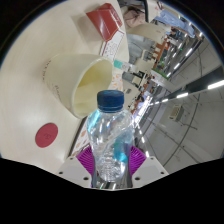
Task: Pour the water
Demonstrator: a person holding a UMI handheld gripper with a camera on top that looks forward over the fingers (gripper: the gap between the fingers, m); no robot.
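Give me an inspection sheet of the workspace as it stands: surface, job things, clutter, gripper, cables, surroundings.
Surface: pale table, seen tilted in this view.
Job things: clear bottle with blue cap, held between the fingers; cream cup just beyond it, mouth facing the bottle, inside looks empty.
Clutter: red round item beside the bottle; red-and-white packet beyond the cup.
Gripper: gripper shut on the bottle, purple pads at both sides.
Cables: nothing seen.
Surroundings: cluttered shelves or desks and ceiling light strips beyond the table; details too small to tell.
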